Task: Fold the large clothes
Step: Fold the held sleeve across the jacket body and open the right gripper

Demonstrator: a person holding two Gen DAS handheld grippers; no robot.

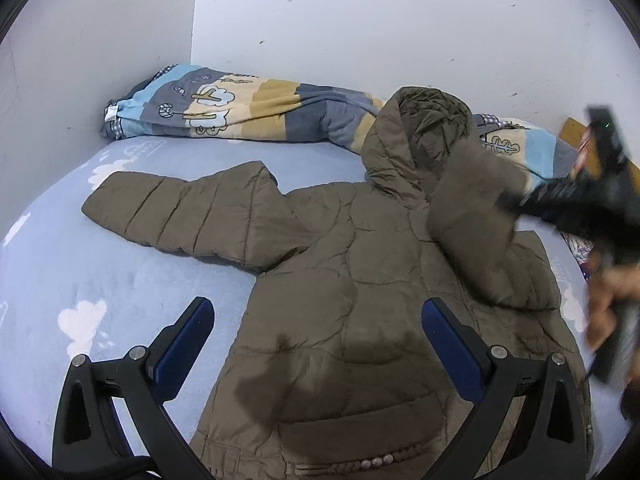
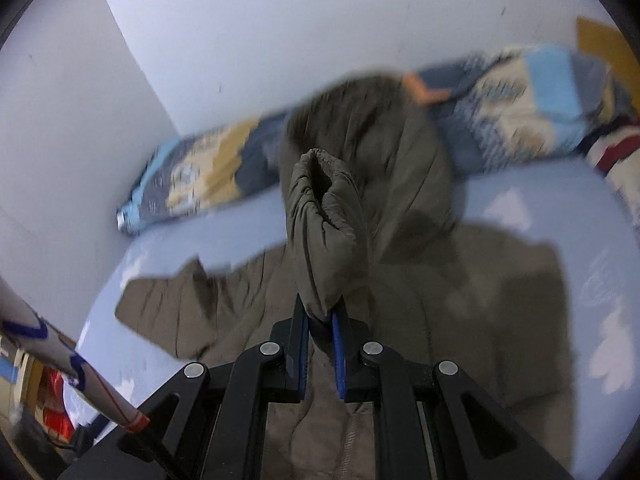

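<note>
Right gripper (image 2: 320,316): jaws nearly closed, blue pads pinched on the cuff end of one sleeve (image 2: 324,232) of a brown quilted jacket (image 2: 460,300); the sleeve stands up ahead of the fingers, its open cuff at the far end, lifted clear of the jacket body below. Left gripper (image 1: 316,320): jaws spread wide, nothing between them, hovering above the jacket's lower half; blue pads (image 1: 188,340) face each other with the fabric beneath and between them in view. Jacket: laid flat, back panel up, on a light blue bed sheet (image 1: 80,280) printed with white clouds; hood (image 1: 420,132) beyond both grippers, resting against the bedding at the wall. Other sleeve (image 1: 180,212): stretched flat on the sheet ahead and to the left of the left gripper. Held sleeve, from the left wrist view: raised ahead and to the right, blurred, with the black body of the right gripper and a hand (image 1: 612,304) at the far right edge. Striped quilt (image 1: 240,104) in blue, grey and tan: rolled along the white wall (image 1: 360,20), beyond the hood. Row of small snap studs (image 1: 376,340): near the jacket's hem, just below the left gripper.
</note>
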